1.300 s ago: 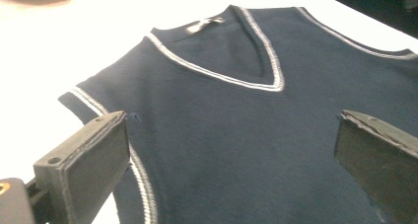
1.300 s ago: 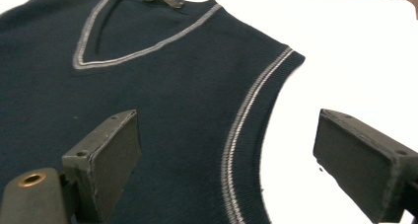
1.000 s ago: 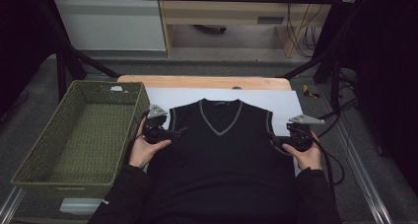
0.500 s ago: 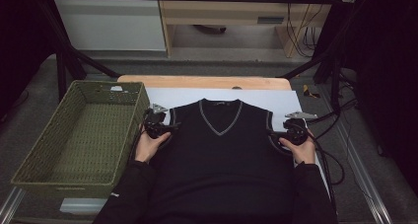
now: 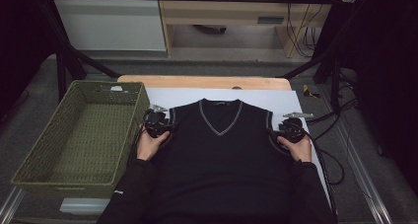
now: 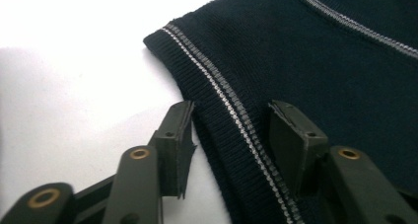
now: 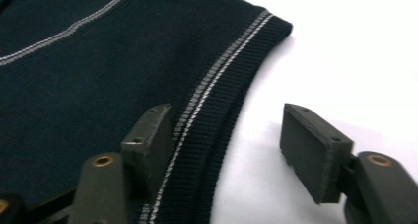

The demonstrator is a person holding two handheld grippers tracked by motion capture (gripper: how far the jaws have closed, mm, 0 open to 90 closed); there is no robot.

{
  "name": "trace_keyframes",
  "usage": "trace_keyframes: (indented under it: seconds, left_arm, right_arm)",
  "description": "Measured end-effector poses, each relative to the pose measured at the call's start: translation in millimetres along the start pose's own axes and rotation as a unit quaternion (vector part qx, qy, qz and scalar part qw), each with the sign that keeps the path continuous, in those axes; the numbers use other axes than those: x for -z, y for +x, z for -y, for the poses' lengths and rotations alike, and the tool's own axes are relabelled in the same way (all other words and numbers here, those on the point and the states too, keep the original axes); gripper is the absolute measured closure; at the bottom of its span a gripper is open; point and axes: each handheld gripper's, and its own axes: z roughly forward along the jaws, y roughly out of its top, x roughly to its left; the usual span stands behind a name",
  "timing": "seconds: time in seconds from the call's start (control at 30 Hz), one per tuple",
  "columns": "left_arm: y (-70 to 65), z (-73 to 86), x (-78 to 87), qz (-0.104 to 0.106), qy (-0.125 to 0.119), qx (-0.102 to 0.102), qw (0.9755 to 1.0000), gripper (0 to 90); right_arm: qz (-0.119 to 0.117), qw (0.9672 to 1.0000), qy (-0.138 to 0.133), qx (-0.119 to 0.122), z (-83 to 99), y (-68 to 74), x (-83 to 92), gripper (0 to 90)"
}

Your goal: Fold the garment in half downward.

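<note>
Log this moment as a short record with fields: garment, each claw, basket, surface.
garment: dark sleeveless V-neck vest, flat, neckline away from the person
left claw: jaws astride the vest's striped armhole edge, just been closing, pads not yet pressing
right claw: astride the other armhole edge, just been closing, one jaw on the knit, one on the sheet
basket: green woven basket, left of the vest
surface: white sheet
</note>
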Motion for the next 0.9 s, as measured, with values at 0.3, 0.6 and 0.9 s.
trace_keyframes:
  seconds: [0.3, 0.6, 0.9]
  left_arm:
    - [-3.3, -1.3, 0.8, -0.003, 0.01, 0.0, 0.9999, 61.4]
    - [-5.1, -0.9, 1.4, 0.013, 0.011, 0.004, 0.9998, 75.5]
    - [-3.2, -1.1, 1.6, 0.024, 0.011, 0.016, 0.9995, 79.4]
  right_arm:
    - [0.005, 0.9994, 0.033, 0.011, -8.9, 9.5, -3.0, 51.7]
    - [-0.005, 0.9986, 0.052, 0.001, -13.0, 10.6, -3.0, 62.9]
    - [-0.034, 0.997, 0.064, -0.028, -15.4, 11.7, -3.6, 81.5]
